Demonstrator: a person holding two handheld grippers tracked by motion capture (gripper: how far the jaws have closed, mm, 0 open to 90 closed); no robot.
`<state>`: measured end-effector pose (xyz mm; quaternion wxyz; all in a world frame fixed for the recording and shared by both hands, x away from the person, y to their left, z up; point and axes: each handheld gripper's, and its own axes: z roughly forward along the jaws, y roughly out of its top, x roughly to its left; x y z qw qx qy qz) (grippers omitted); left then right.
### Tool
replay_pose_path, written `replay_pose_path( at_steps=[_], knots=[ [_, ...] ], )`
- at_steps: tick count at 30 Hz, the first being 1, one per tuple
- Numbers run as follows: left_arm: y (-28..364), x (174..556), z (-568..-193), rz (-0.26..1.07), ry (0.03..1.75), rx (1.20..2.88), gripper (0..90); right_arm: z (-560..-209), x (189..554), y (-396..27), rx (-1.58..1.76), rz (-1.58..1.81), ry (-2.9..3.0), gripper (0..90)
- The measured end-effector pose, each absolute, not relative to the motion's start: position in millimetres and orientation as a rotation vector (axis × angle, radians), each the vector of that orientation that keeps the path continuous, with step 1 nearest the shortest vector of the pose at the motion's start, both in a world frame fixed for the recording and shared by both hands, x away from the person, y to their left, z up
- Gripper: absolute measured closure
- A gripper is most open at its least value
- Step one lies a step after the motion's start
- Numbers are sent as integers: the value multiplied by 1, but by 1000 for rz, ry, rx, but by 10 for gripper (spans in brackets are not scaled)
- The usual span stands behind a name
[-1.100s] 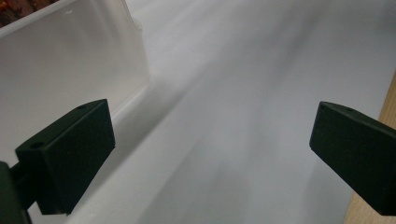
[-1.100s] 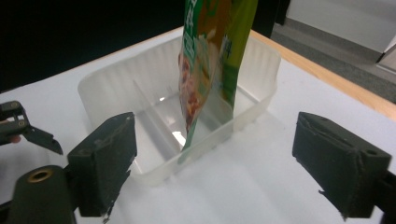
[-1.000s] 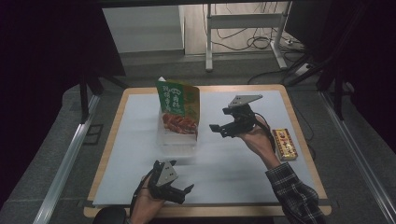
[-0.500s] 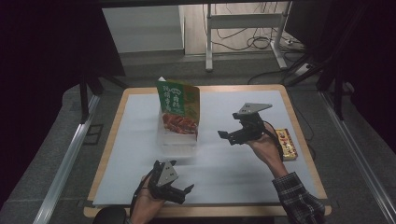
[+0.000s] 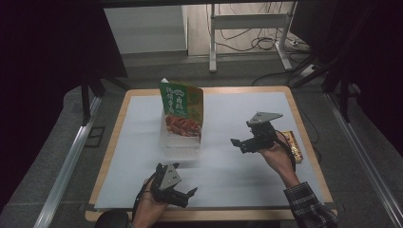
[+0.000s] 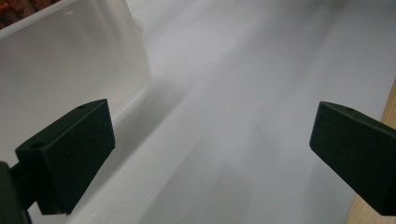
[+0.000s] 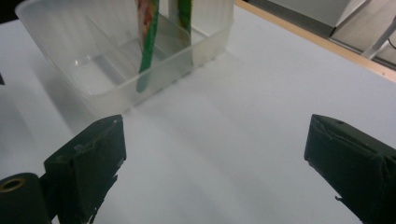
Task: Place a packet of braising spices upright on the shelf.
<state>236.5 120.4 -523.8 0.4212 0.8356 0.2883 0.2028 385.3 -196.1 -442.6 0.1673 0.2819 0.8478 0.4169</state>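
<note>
My right gripper (image 5: 241,143) has drawn back toward the right edge of the table (image 5: 304,142) compared with a second ago, when it hung closer to the green packet (image 5: 183,107); it has also dropped lower toward the white sheet (image 5: 237,114). Its jaws stand wide apart with nothing between them, and in the right gripper view they frame bare sheet, with the clear tray (image 7: 116,88) ahead and to the left. The green packet stands upright in that tray, leaning against its far wall, a little left of the table's centre toward the far edge; packet and tray sit as they did in both earlier frames. A second, yellowish packet (image 5: 291,142) lies flat near the right edge, just behind my right hand (image 5: 278,159), unchanged. My left gripper (image 5: 183,197) stays low at the near edge, unmoved, jaws spread and empty. In the left gripper view the tray wall (image 6: 70,65) stands just beyond the left jaw, apart from it, and the wooden table edge shows by the right jaw.
</note>
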Motion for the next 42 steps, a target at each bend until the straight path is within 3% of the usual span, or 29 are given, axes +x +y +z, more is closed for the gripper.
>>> replay_pose_path(
  at_steps=[42],
  knots=[
    [119,237,-525,510,720,2104,0,-470,385,-301,1238,958,2184,35]
  ],
)
